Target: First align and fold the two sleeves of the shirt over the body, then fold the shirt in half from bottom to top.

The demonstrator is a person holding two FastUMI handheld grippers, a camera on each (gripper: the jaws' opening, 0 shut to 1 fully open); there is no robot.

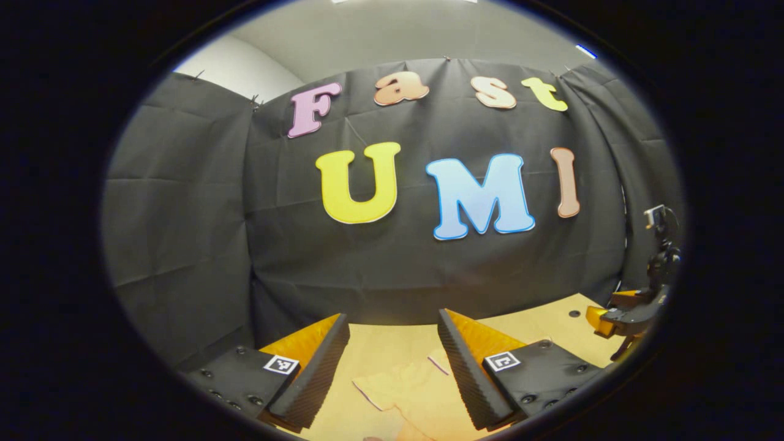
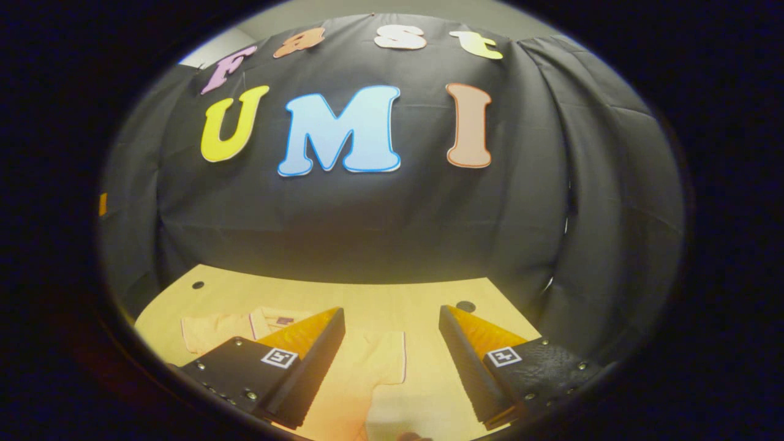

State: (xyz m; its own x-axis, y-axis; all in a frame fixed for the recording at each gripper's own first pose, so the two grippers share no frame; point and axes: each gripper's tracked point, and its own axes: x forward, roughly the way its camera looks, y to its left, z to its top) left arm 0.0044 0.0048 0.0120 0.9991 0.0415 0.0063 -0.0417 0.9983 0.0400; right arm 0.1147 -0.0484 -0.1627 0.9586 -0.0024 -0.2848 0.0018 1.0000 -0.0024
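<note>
In the left gripper view the left gripper (image 1: 392,367) sits at the bottom centre of the frame with its jaws spread wide and nothing between them. Below the gap, a pale shirt (image 1: 416,389) lies flat on the tan table (image 1: 380,343), with one thin dark-trimmed edge showing near the right finger. At the right edge of this view the right gripper (image 1: 618,318) hangs above the table's far corner; its jaws are too small and dim there to judge.

In the right gripper view the right gripper (image 2: 392,361) holds the bottom centre, jaws wide apart and empty. The shirt (image 2: 367,367) lies spread on the table (image 2: 367,294) beneath it: a short sleeve (image 2: 211,331) reaches toward the lower left, what looks like the collar sits just above the left finger, and a trimmed edge runs down between the fingers. Neither gripper touches the cloth.
</note>
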